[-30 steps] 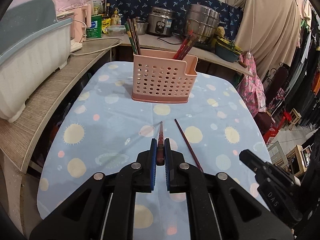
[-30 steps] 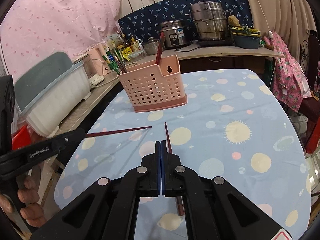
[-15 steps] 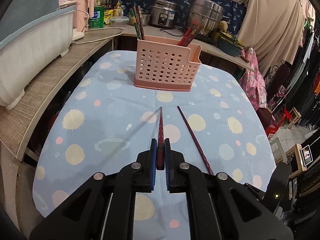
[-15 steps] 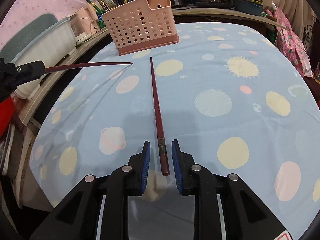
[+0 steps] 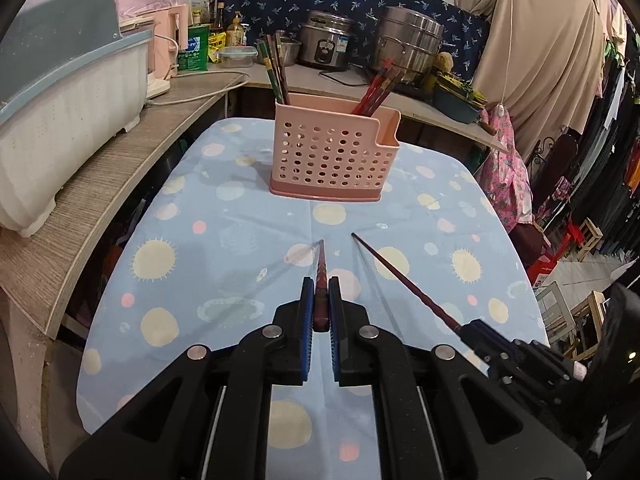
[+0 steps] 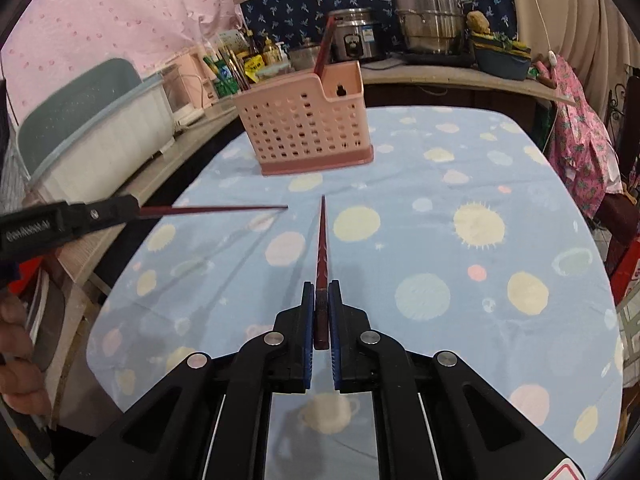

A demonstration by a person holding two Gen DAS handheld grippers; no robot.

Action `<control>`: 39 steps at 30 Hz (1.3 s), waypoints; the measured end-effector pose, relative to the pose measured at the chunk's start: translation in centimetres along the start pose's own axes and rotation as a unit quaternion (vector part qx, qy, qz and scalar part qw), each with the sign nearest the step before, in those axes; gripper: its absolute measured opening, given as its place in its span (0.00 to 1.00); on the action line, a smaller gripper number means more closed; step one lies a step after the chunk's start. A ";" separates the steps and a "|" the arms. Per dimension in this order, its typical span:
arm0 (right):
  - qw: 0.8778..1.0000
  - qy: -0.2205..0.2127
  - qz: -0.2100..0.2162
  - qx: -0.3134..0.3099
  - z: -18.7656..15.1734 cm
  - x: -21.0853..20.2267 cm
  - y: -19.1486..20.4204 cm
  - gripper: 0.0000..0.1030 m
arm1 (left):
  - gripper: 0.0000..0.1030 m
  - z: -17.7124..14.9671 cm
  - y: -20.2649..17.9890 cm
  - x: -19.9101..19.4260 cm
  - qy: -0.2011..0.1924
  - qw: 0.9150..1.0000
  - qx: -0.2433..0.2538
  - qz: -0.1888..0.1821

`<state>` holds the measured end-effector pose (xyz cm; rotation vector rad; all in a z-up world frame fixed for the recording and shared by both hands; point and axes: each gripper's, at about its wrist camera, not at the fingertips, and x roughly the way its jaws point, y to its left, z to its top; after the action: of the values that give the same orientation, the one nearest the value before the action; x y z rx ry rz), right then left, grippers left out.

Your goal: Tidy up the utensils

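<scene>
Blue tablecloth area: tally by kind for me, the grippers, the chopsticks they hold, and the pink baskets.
Grippers: 2, the left gripper and the right gripper, whose jaws have just been closing on its chopstick
Held chopsticks: 2, the left chopstick and the right chopstick
Pink basket: 1
Total: 5

A lived-in home kitchen corner

A rice cooker (image 5: 325, 45) and stacked steel steamer pot (image 5: 411, 43) sit on a wooden counter (image 5: 120, 152); sauce bottles (image 5: 234, 34) crowd behind; clothes (image 5: 612, 128) hang at the right; a planet-print cloth covers the table (image 5: 224, 248).
</scene>
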<state>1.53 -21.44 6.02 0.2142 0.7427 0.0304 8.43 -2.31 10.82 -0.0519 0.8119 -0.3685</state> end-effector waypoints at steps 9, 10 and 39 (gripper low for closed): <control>0.997 -0.070 0.017 -0.003 7.8 -2.8 1.2 0.07 | 0.07 4.1 0.0 -0.4 -0.025 1.000 0.001 -0.006; 0.997 -0.075 0.017 -0.004 8.4 -2.8 1.3 0.07 | 0.07 4.6 0.0 -0.4 -0.027 1.000 0.000 -0.007; 0.967 -0.243 0.074 0.025 32.6 -2.1 3.4 0.06 | 0.07 25.9 -0.5 -2.0 -0.191 0.981 0.000 0.012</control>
<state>22.08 -24.28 31.45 0.3111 0.2363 0.0980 25.58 -4.56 30.17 -0.1088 0.4313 -0.3219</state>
